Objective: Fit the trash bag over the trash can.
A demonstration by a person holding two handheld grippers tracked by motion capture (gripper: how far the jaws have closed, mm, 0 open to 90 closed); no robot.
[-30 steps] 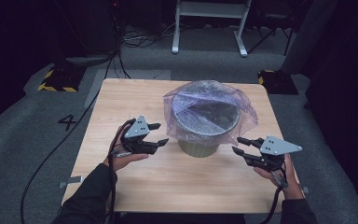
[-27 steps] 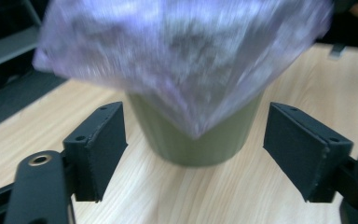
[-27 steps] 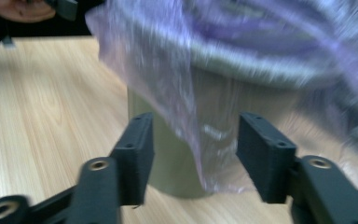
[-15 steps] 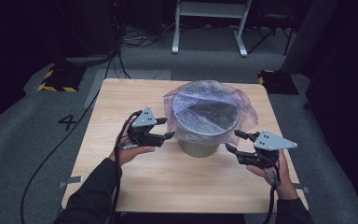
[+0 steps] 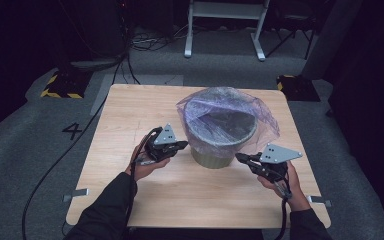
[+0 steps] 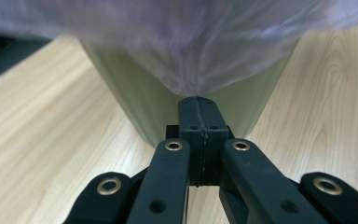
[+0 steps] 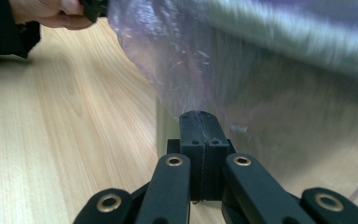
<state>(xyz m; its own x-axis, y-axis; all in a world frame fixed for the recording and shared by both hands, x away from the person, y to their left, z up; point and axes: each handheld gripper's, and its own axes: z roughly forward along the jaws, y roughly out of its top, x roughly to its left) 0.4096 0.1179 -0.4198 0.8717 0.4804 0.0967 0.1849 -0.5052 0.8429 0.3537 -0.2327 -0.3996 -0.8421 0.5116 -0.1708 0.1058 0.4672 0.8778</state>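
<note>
Bin liner job: thin translucent purple plastic bag (image 5: 228,112) lines a round olive-green plastic bin (image 5: 211,159), its rim folded out and hanging down the outside. Bin stands near the middle of the pale wooden table (image 5: 130,120), a bit toward the far right.

Left gripper (image 5: 182,145) sits at the bin's left side; right gripper (image 5: 240,158) at its front right. In the left gripper view the jaws are pressed together with a pucker of purple film coming out of the tips (image 6: 196,99), bin wall right behind. Same in the right gripper view: jaws clamped on a tuck of the bag's hanging skirt (image 7: 196,112), film stretched up from the pinch. So both clenched on the liner, not on the bin itself. Person's left hand (image 7: 51,11) shows at the top left corner of the right gripper view.

Handling, my read: bag is very light, limp, crinkly, slippery and tears easily if yanked against the rim. It won't keep shape, follows whatever pulls it. Best hold is the loose overhang below the rim, pinching a gathered fold rather than a single layer, at opposite sides so it lifts evenly. Bin looks light and stiff, may tip or slide if one side is pulled harder. Inside of the bin too dark to tell if anything's in it.
</note>
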